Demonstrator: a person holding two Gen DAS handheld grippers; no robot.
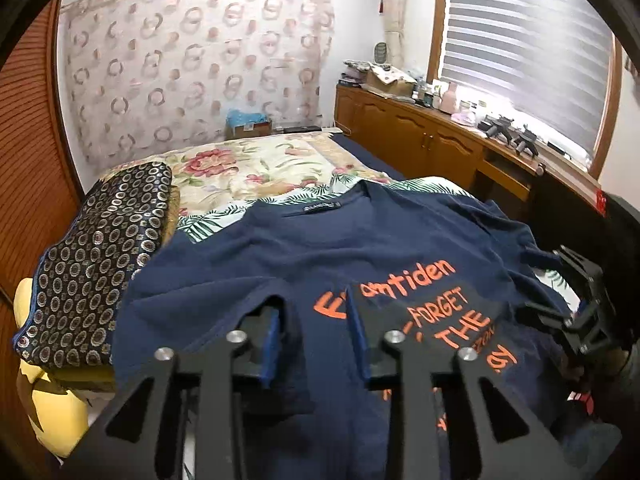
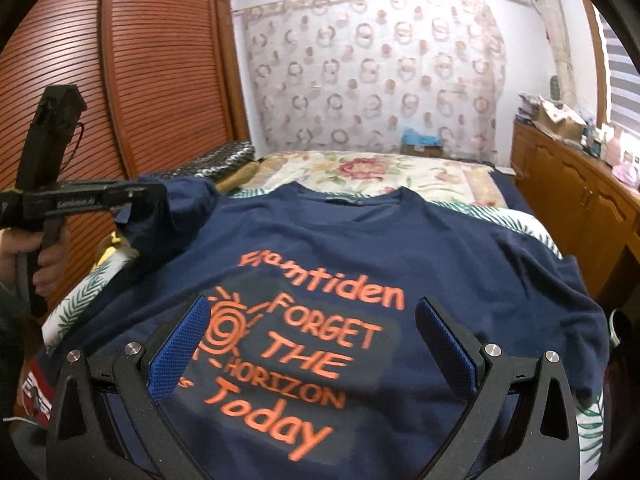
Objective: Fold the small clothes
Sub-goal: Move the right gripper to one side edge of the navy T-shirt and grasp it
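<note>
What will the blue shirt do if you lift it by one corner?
Probably flop and hang. The shirt is soft cloth, and the sleeve pinched in the left gripper droops in folds. It looks light. It likely won't slip, since the right gripper, open above the print, has rough blue pads.

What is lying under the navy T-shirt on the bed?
Under the navy T-shirt lies a white sheet with green palm leaves, showing only around its edges. What lies beneath the shirt's middle is covered.
</note>
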